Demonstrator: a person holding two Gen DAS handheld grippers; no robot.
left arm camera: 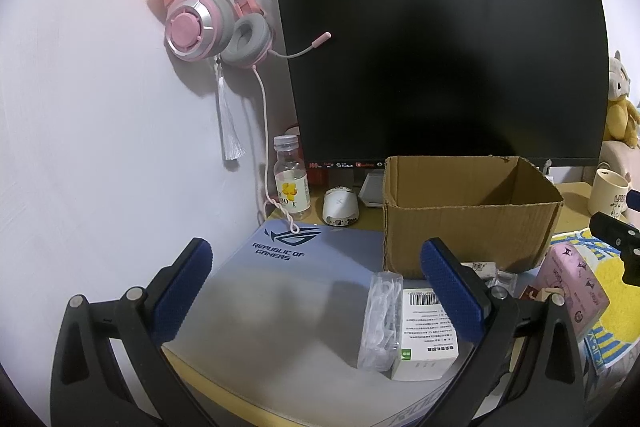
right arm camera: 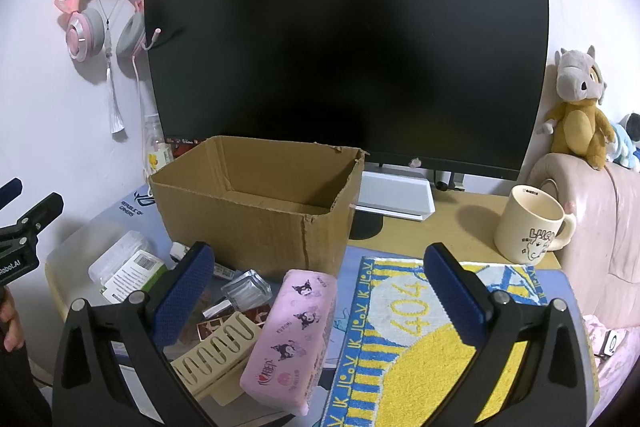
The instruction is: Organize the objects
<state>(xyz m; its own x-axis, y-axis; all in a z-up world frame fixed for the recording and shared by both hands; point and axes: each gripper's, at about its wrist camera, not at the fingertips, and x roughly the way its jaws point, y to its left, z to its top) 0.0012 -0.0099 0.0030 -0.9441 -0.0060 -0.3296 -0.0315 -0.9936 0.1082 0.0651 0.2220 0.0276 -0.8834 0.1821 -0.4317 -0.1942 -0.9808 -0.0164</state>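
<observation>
Only rightward: mug (right arm camera: 530, 227) beside cardboard box (right arm camera: 256, 203); both grippers' fingers (left arm camera: 186, 291) apart, empty.

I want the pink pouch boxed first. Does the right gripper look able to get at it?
Probably yes: the right gripper is open and empty, and the pink pouch lies on top of the clutter between its fingers, nothing covering it.
</observation>
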